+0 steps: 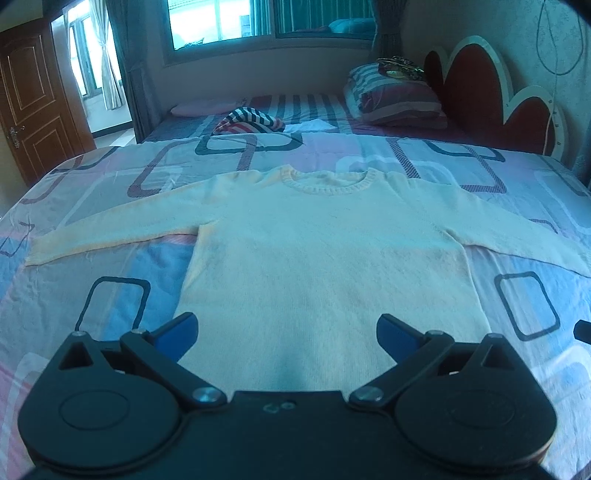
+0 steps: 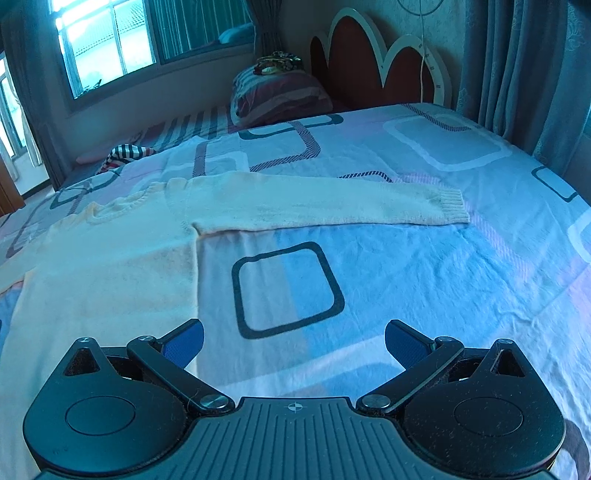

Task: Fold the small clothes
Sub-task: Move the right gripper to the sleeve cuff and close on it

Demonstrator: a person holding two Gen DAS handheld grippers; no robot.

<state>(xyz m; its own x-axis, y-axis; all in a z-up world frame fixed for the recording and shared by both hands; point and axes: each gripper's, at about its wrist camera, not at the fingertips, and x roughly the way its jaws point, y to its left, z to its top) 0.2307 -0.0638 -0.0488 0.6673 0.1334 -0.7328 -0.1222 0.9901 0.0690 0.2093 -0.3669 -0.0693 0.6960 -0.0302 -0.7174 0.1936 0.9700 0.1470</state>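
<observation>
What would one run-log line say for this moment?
sweater: flat on bed, unfolded | left gripper: open | right gripper: open

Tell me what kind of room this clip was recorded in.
A bedroom, most likely: a sweater lies spread on a bed with a scalloped headboard, a pillow at its head, and a curtained window behind.

A wide bed (image 1: 110,266) fills the room, covered by a quilt printed with dark rounded squares on pale blue, pink and white. A cream knitted sweater (image 1: 325,251) lies flat on it, front up, both sleeves spread straight out, collar toward the far side. Farther back rest a striped crumpled cloth (image 1: 247,122) and a folded striped blanket (image 1: 395,96) near the scalloped headboard (image 1: 480,88).
</observation>
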